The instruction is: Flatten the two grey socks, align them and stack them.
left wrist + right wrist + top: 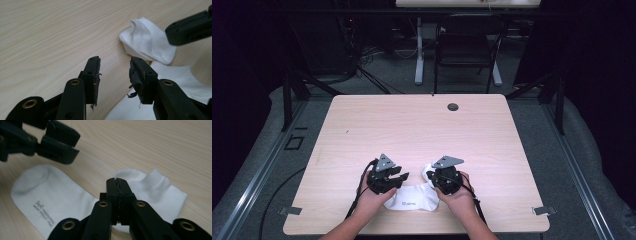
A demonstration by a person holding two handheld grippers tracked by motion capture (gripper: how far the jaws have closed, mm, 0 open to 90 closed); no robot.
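A white ankle sock (412, 198) is lying low in the middle of the frame, near the bench's (422, 125) front edge. The right claw (117, 185) is sitting clenched above the sock. The left claw (113, 72) is hovering released, nothing between its jaws.

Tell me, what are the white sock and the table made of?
The white sock looks like soft knitted fabric, probably cotton: matte, with a ribbed cuff and creases. The table looks like pale wood or wood-look laminate: smooth, with grain lines running across it.
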